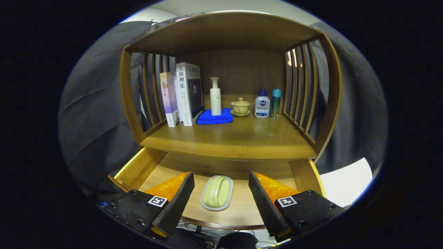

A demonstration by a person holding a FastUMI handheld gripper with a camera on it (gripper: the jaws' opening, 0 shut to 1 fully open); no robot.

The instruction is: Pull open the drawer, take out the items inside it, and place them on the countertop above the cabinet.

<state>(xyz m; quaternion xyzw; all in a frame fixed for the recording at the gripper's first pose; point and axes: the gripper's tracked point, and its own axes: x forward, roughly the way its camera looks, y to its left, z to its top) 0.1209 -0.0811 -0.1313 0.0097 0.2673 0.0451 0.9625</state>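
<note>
Drawer (238,211) open | my gripper (221,199) wide, empty | soap (217,192) lower centre, probably slippery: straddle dish (205,201) rim.

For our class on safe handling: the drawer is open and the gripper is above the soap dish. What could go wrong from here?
1. The soap lies loose in its dish; gripping only the dish could tip it out.
2. The open gripper has its fingers close to the drawer bottom and might scrape it.
3. The countertop overhangs the drawer's rear, so a lift could bump its edge.
</note>
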